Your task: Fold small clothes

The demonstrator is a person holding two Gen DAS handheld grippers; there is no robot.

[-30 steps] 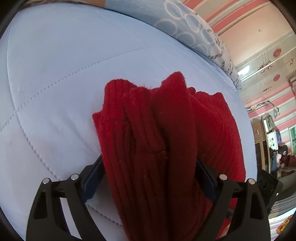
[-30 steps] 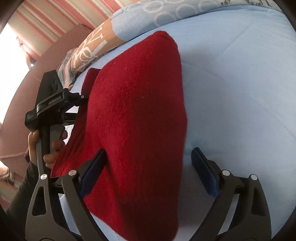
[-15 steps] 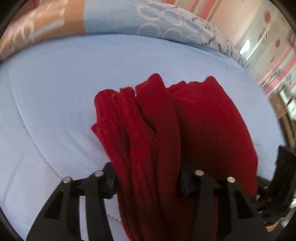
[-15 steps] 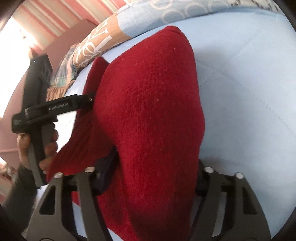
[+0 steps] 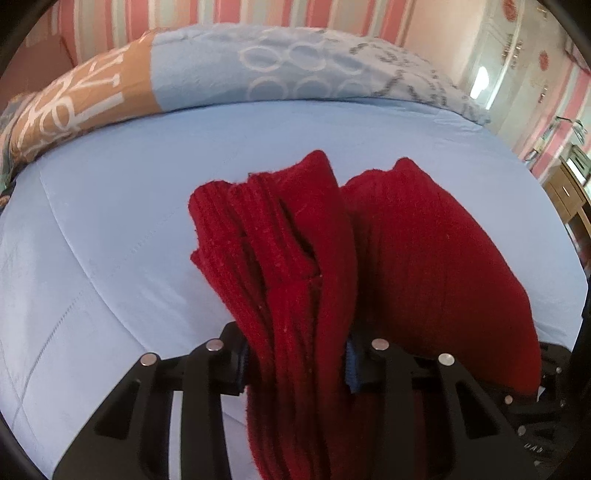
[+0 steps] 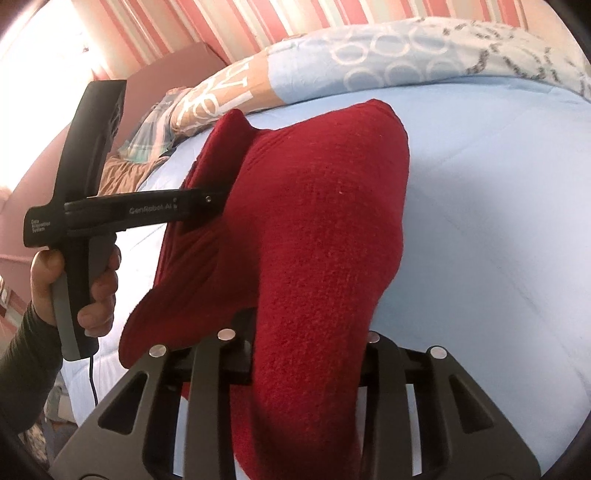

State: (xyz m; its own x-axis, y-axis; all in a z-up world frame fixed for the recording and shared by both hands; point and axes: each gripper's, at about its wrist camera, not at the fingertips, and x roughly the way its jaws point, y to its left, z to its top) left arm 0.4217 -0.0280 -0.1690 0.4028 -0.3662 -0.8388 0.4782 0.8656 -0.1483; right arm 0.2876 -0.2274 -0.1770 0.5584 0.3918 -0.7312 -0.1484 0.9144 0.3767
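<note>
A red knitted garment hangs bunched between two hand-held tools above a bed covered with a pale blue quilted sheet. The left tongs are pinching a thick, ribbed gather of the garment's edge, their blue-padded fingers pressed into the wool on either side; their jaws have just been closing, with the knit caught between them. The right tongs likewise grip the other end of the same garment, the fabric rising out from between the black fingers and filling the gap; these jaws too have just been closing on the cloth.

In the right wrist view, the left tool's black body reaches in from the left and disappears into a fold of the red knit, while a person's hand, in a dark ribbed sleeve, wraps around its grey handle. A thin black cable hangs below the handle.

The garment drapes in two lobes, its far ends drooping toward the sheet; whether they touch it cannot be told. Along the far side of the bed lies a patterned bedspread in light blue with white rings and a tan panel with white lettering. Pink, white and green striped walls stand behind, and a wooden cabinet shows at the right edge of the left wrist view.
</note>
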